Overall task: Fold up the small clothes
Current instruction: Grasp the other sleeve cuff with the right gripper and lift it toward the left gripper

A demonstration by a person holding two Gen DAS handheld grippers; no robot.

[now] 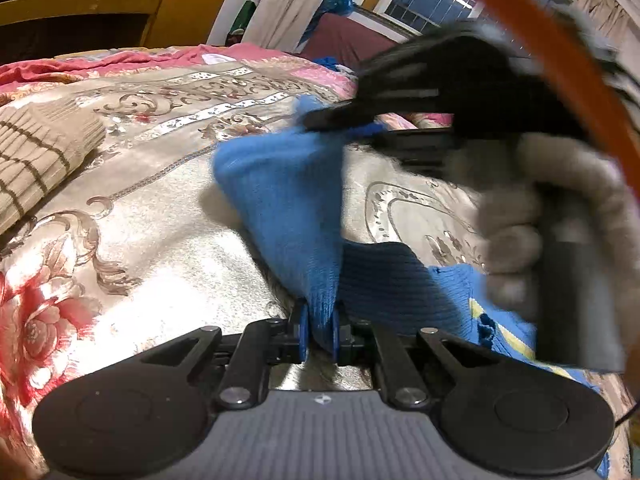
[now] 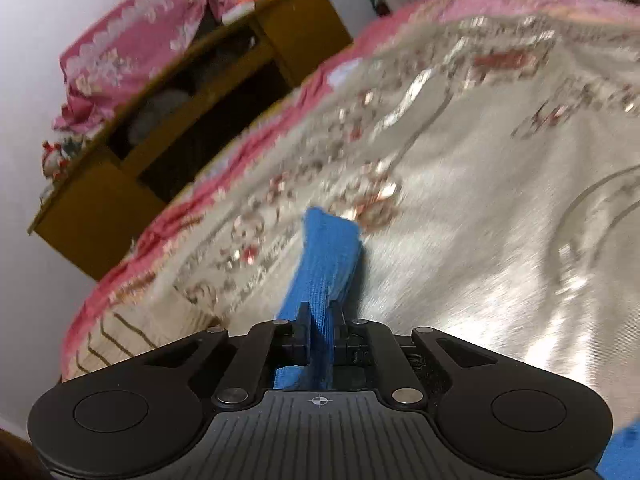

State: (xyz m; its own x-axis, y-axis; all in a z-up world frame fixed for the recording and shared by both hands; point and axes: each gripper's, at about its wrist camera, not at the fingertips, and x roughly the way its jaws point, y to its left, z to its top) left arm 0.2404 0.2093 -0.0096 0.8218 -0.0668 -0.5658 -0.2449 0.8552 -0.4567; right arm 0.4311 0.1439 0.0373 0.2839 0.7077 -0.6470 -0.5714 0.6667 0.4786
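Observation:
A small blue knit sweater (image 1: pixel 288 200) with a darker ribbed part and a yellow stripe hangs over the bed's floral quilt (image 1: pixel 160 208). My left gripper (image 1: pixel 319 330) is shut on an edge of it and holds it lifted. My right gripper (image 2: pixel 322 330) is shut on another blue part of the sweater (image 2: pixel 328 256). In the left wrist view the right gripper (image 1: pixel 340 120) shows blurred at the upper right, pinching the sweater's far end, held by a hand in a fluffy grey sleeve (image 1: pixel 520 216).
A folded beige striped knit (image 1: pixel 36 152) lies at the left of the bed; it also shows in the right wrist view (image 2: pixel 116 340). A yellow wooden cabinet (image 2: pixel 168 128) stands beyond the bed. A window (image 1: pixel 432 0) and pink bedding (image 2: pixel 132 40) are farther off.

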